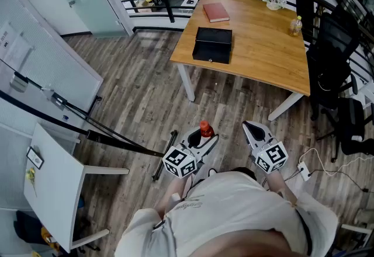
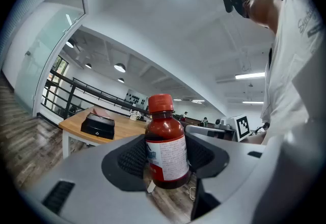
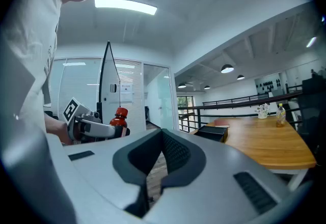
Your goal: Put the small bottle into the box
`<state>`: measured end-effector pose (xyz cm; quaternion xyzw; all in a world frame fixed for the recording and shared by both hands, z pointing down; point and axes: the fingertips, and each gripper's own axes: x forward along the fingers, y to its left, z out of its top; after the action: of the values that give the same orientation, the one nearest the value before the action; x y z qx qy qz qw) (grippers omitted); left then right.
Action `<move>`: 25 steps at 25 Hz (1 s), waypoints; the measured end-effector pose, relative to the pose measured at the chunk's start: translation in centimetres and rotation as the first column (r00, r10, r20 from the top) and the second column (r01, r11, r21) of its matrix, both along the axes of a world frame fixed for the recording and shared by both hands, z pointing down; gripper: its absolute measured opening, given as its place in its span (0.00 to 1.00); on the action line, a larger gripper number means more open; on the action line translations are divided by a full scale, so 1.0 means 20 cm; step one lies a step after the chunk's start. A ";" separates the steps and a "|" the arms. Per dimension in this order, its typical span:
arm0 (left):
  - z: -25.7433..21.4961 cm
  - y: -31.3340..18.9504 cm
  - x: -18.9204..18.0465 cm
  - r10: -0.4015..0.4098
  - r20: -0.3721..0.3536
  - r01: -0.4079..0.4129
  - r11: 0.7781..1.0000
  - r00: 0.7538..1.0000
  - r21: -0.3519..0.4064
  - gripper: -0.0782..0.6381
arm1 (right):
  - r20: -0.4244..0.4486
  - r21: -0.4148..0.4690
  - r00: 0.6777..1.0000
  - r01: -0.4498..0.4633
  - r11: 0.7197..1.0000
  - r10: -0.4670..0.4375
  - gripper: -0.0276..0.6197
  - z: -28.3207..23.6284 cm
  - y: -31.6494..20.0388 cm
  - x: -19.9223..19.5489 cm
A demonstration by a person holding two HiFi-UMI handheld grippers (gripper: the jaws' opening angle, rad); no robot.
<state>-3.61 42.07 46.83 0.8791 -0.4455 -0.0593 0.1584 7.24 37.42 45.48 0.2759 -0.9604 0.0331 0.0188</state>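
Observation:
The small bottle (image 1: 205,129) is dark red with a red cap and a white label. It stands upright between the pads of my left gripper (image 1: 201,139), which is shut on its body (image 2: 165,146). Both are held over the wooden floor, well short of the table. The black box (image 1: 213,44) lies closed on the near left part of the wooden table (image 1: 263,45), and it also shows far off in the left gripper view (image 2: 98,126). My right gripper (image 1: 252,129) hovers beside the left one. Its jaws (image 3: 162,136) are shut with nothing in them.
A red book (image 1: 216,12) and a yellow bottle (image 1: 296,26) are on the table. A black office chair (image 1: 333,57) stands at its right end. A black tripod leg (image 1: 87,127) and a white side table (image 1: 58,191) are to my left. A cable with a power strip (image 1: 304,168) lies on the floor at right.

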 end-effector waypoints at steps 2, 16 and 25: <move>0.01 0.01 -0.04 -0.016 -0.003 0.016 1.000 1.000 -0.011 0.44 | 0.004 -0.001 1.000 0.021 1.000 -0.021 0.04 -0.02 0.03 -0.06; 0.09 0.02 -0.24 -0.069 -0.064 0.064 0.995 0.996 -0.077 0.44 | -0.018 0.010 1.000 0.018 1.000 -0.017 0.03 -0.01 -0.03 -0.19; 0.10 -0.21 -0.13 -0.018 -0.128 0.003 0.994 0.992 -0.112 0.44 | -0.052 -0.066 0.999 -0.017 0.998 0.014 0.04 0.17 -0.14 -0.08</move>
<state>-6.26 37.84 48.83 0.8609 -0.4417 -0.0916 0.2354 5.65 34.53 48.80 0.2832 -0.9558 0.0582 0.0525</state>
